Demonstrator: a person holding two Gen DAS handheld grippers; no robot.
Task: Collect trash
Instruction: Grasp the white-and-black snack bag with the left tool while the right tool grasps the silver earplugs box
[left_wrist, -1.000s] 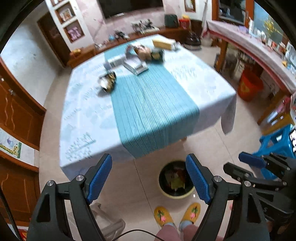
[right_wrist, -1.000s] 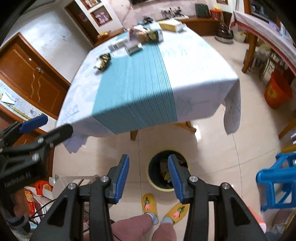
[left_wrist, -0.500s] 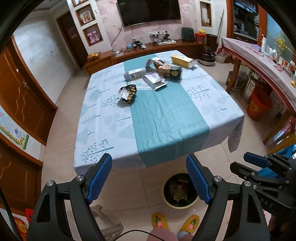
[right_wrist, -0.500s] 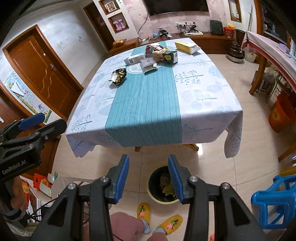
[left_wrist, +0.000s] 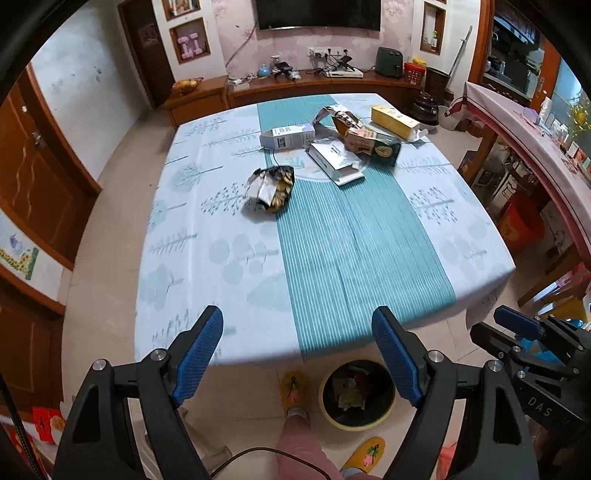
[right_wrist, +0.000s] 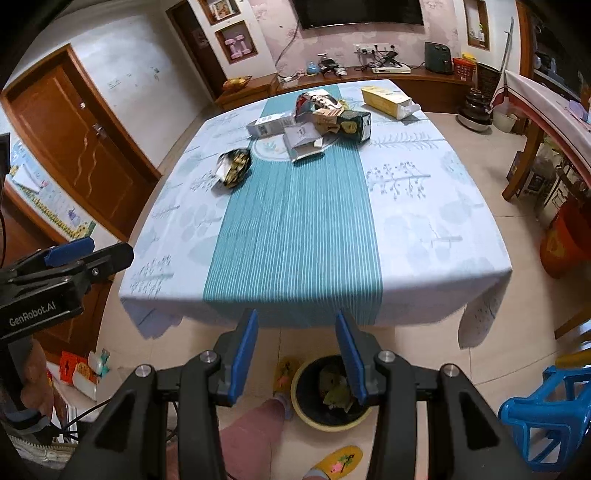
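At the near edge of the table, we held the left gripper (left_wrist: 297, 354) with its blue-padded jaws spread wide and nothing between them; the right gripper (right_wrist: 295, 356) hung just beside it, jaws parted less widely and likewise empty. Below both, on the tiled floor close to our yellow slippers (right_wrist: 286, 371), stood the round yellow-rimmed black trash bin (right_wrist: 301, 406), with crumpled wrappers already inside it.

Ahead lay the square table under its pale blue leaf-printed cloth (left_wrist: 199, 254) and teal striped runner (left_wrist: 354, 251). The trash sat well apart from both grippers, on the far half. Nearest was the crumpled black-and-gold foil snack bag (left_wrist: 271, 188), at the runner's left edge. Beyond it, clustered near the far end, lay a white open carton (left_wrist: 334, 160), a white printed box (left_wrist: 287, 137), a dark green box (left_wrist: 386, 152) touching a torn pink-and-white packet (left_wrist: 356, 138), and a long yellow box (left_wrist: 393, 122) off to the right.
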